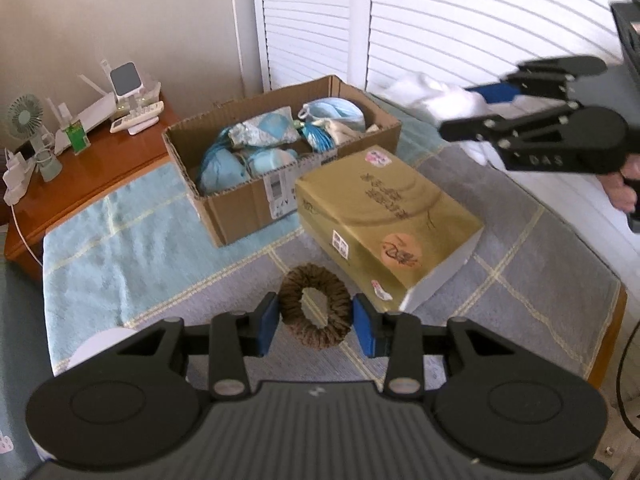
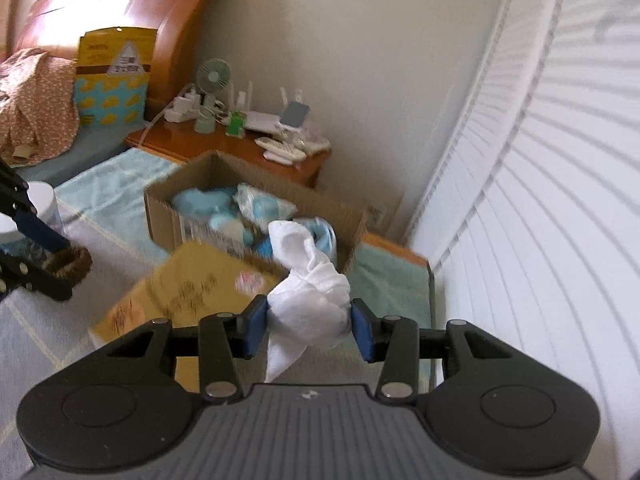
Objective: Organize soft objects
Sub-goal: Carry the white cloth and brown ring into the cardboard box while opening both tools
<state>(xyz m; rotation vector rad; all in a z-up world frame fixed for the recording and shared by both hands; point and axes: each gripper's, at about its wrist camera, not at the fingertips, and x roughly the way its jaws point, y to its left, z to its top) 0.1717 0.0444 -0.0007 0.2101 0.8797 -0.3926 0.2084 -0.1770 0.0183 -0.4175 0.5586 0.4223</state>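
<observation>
A brown scrunchie point(image 1: 316, 308) hangs above the bed, pinched between the blue pads of my left gripper point(image 1: 316, 322). In the right wrist view the same scrunchie point(image 2: 70, 265) shows at the far left with the left gripper point(image 2: 52, 258) on it. My right gripper point(image 2: 309, 322) is shut on a knotted white cloth point(image 2: 310, 296). From the left wrist view that white cloth point(image 1: 436, 94) and the right gripper point(image 1: 472, 108) hover at the upper right, beyond the boxes. An open cardboard box point(image 1: 240, 200) point(image 2: 168, 216) holds several blue and white soft items.
A gold lidded box point(image 1: 384, 216) point(image 2: 180, 284) lies on the blue and grey checked bed cover point(image 1: 120, 240) beside the cardboard box. A wooden nightstand point(image 1: 80, 176) point(image 2: 224, 148) carries a small fan, a router and remotes. White louvred doors point(image 1: 440, 20) stand behind.
</observation>
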